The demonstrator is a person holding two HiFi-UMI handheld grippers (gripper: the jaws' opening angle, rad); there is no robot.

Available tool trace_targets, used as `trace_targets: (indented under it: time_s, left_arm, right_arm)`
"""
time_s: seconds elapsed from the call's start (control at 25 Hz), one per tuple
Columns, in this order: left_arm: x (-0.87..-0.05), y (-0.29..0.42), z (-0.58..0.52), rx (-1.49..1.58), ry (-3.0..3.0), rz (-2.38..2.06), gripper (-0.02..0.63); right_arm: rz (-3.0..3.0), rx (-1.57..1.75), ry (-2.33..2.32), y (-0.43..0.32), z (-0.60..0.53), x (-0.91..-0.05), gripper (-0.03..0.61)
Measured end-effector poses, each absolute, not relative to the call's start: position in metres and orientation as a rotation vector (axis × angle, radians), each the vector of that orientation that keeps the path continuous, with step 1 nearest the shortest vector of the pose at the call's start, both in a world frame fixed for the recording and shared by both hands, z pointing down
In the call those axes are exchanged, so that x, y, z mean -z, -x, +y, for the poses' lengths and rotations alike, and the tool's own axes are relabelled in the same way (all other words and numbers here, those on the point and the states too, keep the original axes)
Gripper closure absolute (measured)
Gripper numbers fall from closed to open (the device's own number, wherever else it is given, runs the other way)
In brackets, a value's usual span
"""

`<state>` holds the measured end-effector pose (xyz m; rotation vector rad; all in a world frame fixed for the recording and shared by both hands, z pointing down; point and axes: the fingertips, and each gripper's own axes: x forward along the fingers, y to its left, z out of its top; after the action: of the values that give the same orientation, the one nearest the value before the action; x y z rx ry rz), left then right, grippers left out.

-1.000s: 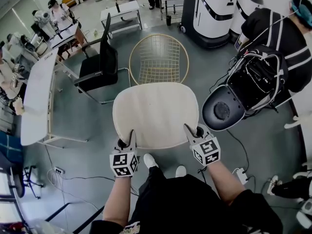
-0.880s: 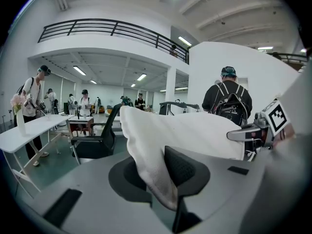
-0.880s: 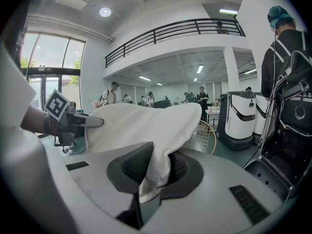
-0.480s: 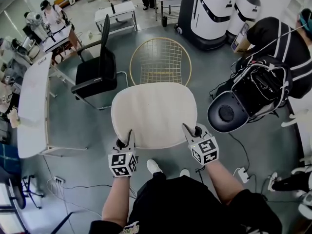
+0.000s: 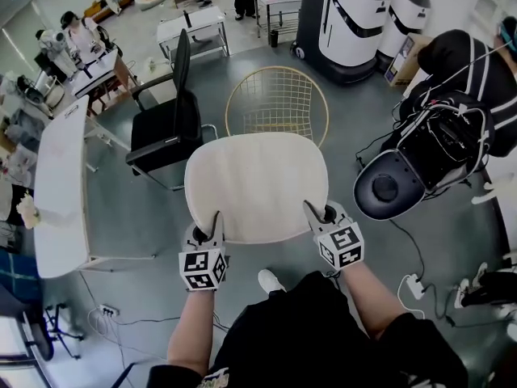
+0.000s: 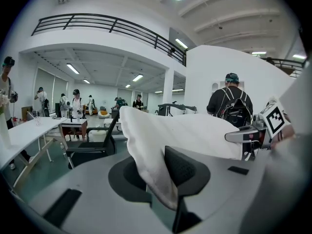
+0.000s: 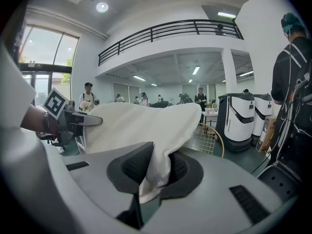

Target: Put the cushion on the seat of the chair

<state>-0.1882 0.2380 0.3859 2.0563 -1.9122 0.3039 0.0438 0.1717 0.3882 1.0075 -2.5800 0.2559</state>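
I hold a round cream cushion (image 5: 257, 186) flat in the air between both grippers. My left gripper (image 5: 212, 223) is shut on the cushion's near left edge (image 6: 151, 165). My right gripper (image 5: 313, 214) is shut on its near right edge (image 7: 156, 172). A gold wire chair (image 5: 277, 103) stands on the floor just beyond the cushion; the cushion's far edge hides the chair's near rim. In the right gripper view the gold wire chair (image 7: 210, 139) shows past the cushion on the right.
A black office chair (image 5: 168, 118) stands left of the wire chair, beside a white table (image 5: 60, 188). A person with a dark backpack and a round grey base (image 5: 386, 186) are at the right. White robot units (image 5: 355, 18) stand behind. Cables lie on the floor.
I have walked forward with the cushion held in both grippers. The wire chair and the office chair have come closer and lower in the head view. Both grips are unchanged.
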Motion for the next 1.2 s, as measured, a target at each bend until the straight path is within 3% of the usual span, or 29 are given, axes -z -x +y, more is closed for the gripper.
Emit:
trace_targets:
  time_s: [0.8, 1.2]
  left_arm:
    - [-0.368, 0.205, 0.155, -0.322, -2.075, -1.882, 0.517]
    - [-0.413, 0.191, 0.076, -0.341, -2.06, -1.874, 0.515]
  right_arm:
    - [-2.577, -0.272, -1.033, -0.029, 0.091, -0.372, 0.522]
    - [-2.576, -0.284, -1.022, -0.043, 0.01, -0.418, 0.522]
